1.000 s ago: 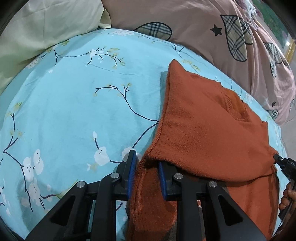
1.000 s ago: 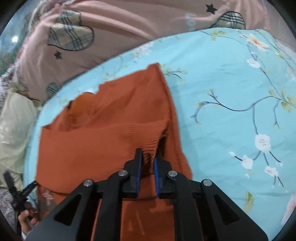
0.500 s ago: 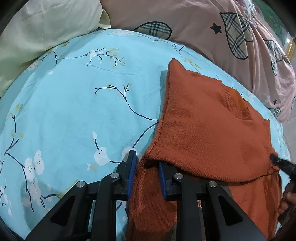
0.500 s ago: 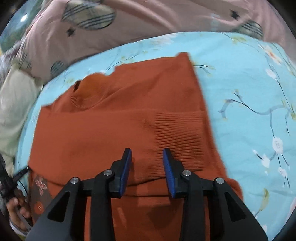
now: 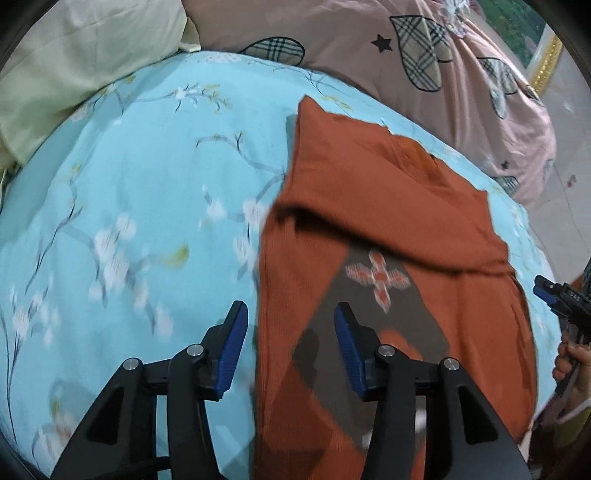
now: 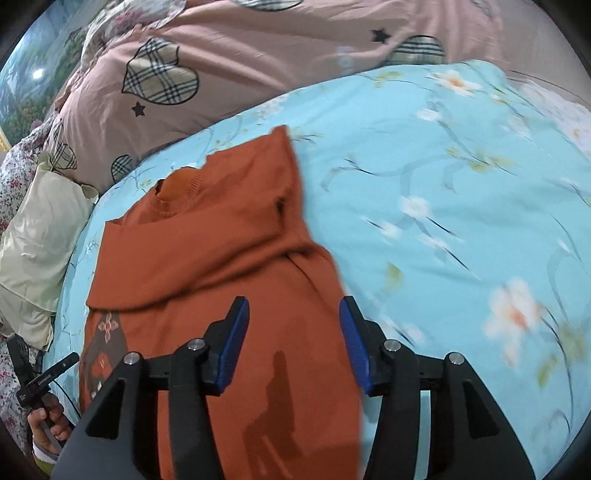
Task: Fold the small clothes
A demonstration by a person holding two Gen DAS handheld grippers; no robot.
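- The left claw (image 5: pixel 288 321) stands wide open with nothing between its blue pads (image 5: pixel 232 343); one finger is over the bedsheet, the other over the sweater's near part.
- The right claw (image 6: pixel 293 319) is likewise spread apart and empty, straddling the sweater's right edge.
- The rust-orange knit sweater (image 5: pixel 388 206) lies flat on the bed, both sleeves folded across its body so their edges form a band over the chest; in the right wrist view the same sweater (image 6: pixel 221 266) shows its round ribbed collar at the far end.
- Below the folded sleeves a brown panel with a white-and-orange cross-shaped motif (image 5: pixel 378 275) is exposed on the sweater's front.
- At the right edge of the left wrist view, the other claw's blue-tipped fingers and the person's hand (image 5: pixel 570 360) show beside the sweater; small white lettering on that tool is too small to read.
- The light blue bedsheet (image 5: pixel 140 192) printed with white blossoms and dark branches carries the sweater.
- Farther back lie a pale green pillow (image 5: pixel 74 55) and a pink quilt (image 5: pixel 369 33) with plaid hearts and black stars.
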